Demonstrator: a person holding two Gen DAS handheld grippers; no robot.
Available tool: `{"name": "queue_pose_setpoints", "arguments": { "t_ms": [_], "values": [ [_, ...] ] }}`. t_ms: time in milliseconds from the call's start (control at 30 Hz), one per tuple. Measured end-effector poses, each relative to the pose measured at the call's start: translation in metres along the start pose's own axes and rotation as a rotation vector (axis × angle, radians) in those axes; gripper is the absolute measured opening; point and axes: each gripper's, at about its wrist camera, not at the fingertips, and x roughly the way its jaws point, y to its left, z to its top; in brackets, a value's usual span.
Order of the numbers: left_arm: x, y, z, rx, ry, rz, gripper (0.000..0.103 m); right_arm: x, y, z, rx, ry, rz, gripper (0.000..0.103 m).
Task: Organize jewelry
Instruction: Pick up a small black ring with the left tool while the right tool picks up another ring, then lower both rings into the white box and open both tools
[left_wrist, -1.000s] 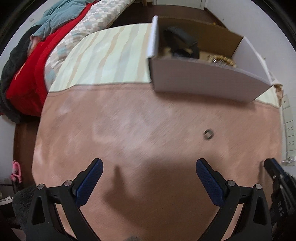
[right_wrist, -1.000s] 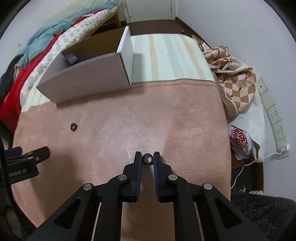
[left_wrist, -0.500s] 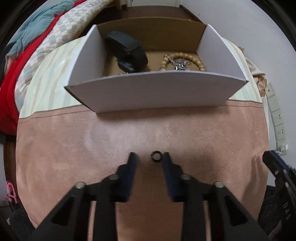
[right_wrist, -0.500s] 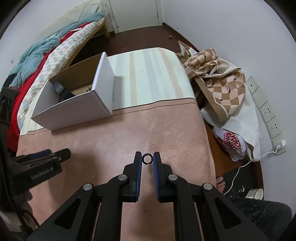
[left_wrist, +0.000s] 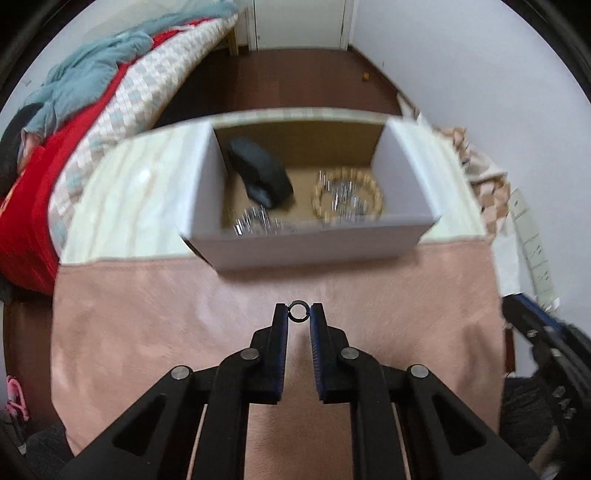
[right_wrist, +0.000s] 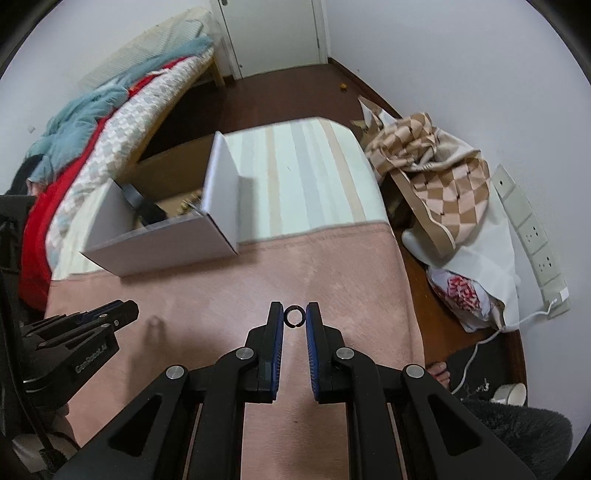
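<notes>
So I clamp one small dark metal ring (left_wrist: 298, 311) in my left gripper (left_wrist: 298, 314) and another small dark ring (right_wrist: 294, 317) in my right gripper (right_wrist: 294, 317), both raised above the pink blanket (left_wrist: 147, 314) for carrying to the white cardboard box (left_wrist: 314, 243) at its far edge.

text: "GenRobot.AI" | on: left tongs (right_wrist: 122, 312) body | other print: illegible
</notes>
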Motion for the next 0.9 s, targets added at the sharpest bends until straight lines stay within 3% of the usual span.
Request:
{"name": "queue_pose_setpoints", "arguments": {
  "t_ms": [100,233,400,533,700,767,800,833,867,900],
  "values": [
    [-0.025,0.01,0.021,-0.015,-0.047,-0.03,0.009,-0.012,0.013,0.017,-0.009,-0.033,0.049,0.013],
    [-0.028,0.023,0.061,-0.03,-0.064,-0.059,0.009,-0.015,0.035,0.049,-0.025,-0.051,0.122,0.013],
    [-0.008,0.041,0.1,-0.061,-0.003,-0.093,0.009,0.011,0.059,0.096,-0.038,-0.012,0.187,0.013],
    [0.006,0.049,0.113,-0.082,0.047,-0.114,0.01,0.042,0.071,0.124,-0.043,0.057,0.217,0.013],
    [0.018,0.056,0.123,-0.126,0.1,-0.08,0.011,0.072,0.081,0.151,-0.061,0.136,0.254,0.013],
    [0.018,0.059,0.126,-0.142,0.108,-0.068,0.021,0.083,0.083,0.159,-0.059,0.187,0.289,0.014],
    [0.017,0.06,0.127,-0.141,0.103,-0.06,0.039,0.087,0.083,0.163,-0.056,0.206,0.297,0.015],
    [0.015,0.061,0.128,-0.14,0.094,-0.05,0.063,0.088,0.082,0.163,-0.055,0.211,0.298,0.027],
    [0.012,0.062,0.128,-0.14,0.081,-0.041,0.072,0.089,0.081,0.165,-0.052,0.214,0.305,0.036],
    [0.009,0.064,0.127,-0.14,0.066,-0.037,0.074,0.088,0.078,0.165,-0.043,0.21,0.309,0.048]
  ]
}}
